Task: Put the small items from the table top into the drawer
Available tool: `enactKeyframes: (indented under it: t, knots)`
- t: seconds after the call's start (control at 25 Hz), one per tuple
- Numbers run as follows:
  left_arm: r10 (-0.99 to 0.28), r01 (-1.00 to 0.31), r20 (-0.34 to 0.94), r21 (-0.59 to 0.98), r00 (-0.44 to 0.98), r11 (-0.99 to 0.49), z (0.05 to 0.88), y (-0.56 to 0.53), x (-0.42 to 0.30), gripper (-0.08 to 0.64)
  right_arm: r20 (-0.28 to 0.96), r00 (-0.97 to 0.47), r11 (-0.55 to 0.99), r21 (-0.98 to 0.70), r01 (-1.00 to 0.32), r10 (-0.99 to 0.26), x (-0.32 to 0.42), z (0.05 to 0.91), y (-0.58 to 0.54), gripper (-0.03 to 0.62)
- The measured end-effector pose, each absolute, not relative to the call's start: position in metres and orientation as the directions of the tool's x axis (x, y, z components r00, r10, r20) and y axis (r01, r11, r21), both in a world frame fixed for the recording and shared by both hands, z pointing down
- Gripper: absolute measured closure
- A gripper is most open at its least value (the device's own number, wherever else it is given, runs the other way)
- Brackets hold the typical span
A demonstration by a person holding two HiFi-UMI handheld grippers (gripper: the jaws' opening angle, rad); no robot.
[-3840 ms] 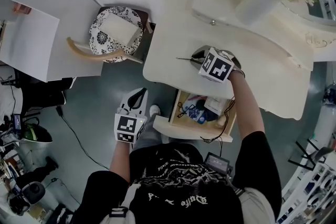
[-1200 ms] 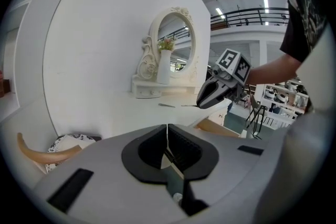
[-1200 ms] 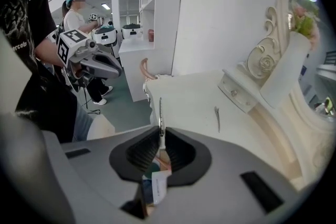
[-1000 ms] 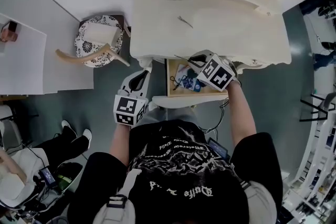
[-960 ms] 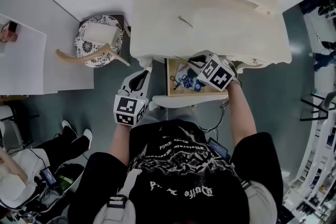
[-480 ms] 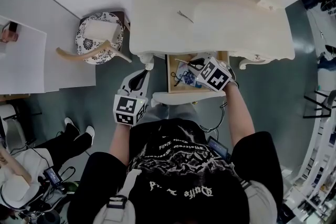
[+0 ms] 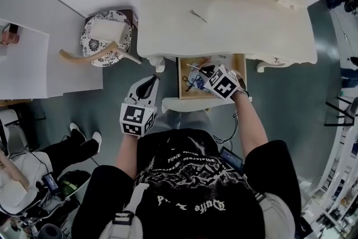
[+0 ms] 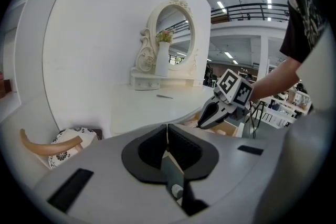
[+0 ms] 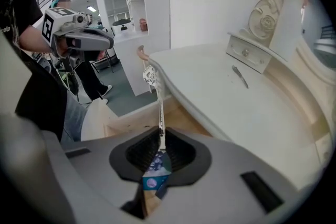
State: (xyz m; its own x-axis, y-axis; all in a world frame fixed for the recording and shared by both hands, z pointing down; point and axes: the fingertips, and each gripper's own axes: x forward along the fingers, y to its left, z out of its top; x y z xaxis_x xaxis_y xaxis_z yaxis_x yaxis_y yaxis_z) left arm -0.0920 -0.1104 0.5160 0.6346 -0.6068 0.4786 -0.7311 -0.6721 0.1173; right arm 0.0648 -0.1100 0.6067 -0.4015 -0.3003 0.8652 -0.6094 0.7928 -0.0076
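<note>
Just now the right gripper, jaws pinched on a thin metal pin, had moved from the table top to over the open drawer, so release looked due; another pin remained on top, and the left gripper hung closed and empty.

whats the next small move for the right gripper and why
Probably lower a touch and open the right gripper: it is shut on a thin metal pin that hangs over the open drawer, past the table edge. A second pin lies on the table.
</note>
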Motion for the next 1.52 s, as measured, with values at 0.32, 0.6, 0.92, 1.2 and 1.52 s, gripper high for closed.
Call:
enactKeyframes:
  t: [0.32, 0.6, 0.92, 1.2, 1.52]
  knots:
    - [-0.603, -0.740, 0.505, 0.114, 0.618, -0.662, 0.523, -0.111, -0.097, 0.538, 0.868, -0.379, 0.753, -0.010, -0.658, -0.320, 0.063, 0.630, -0.124, 0.545]
    - [-0.599, -0.749, 0.530, 0.112, 0.601, -0.653, 0.533, -0.112, -0.098, 0.538, 0.875, -0.347, 0.717, 0.001, -0.697, -0.337, 0.068, 0.654, -0.135, 0.545]
    - [-0.589, -0.761, 0.564, 0.114, 0.579, -0.639, 0.542, -0.112, -0.103, 0.538, 0.895, -0.316, 0.721, 0.007, -0.693, -0.313, 0.073, 0.677, -0.144, 0.545]
    - [-0.583, -0.769, 0.581, 0.122, 0.568, -0.628, 0.547, -0.113, -0.104, 0.538, 0.890, -0.298, 0.685, 0.022, -0.728, -0.345, 0.071, 0.687, -0.152, 0.545]
    - [-0.584, -0.781, 0.590, 0.135, 0.558, -0.610, 0.554, -0.116, -0.105, 0.538, 0.887, -0.296, 0.659, 0.013, -0.752, -0.355, 0.066, 0.700, -0.160, 0.545]
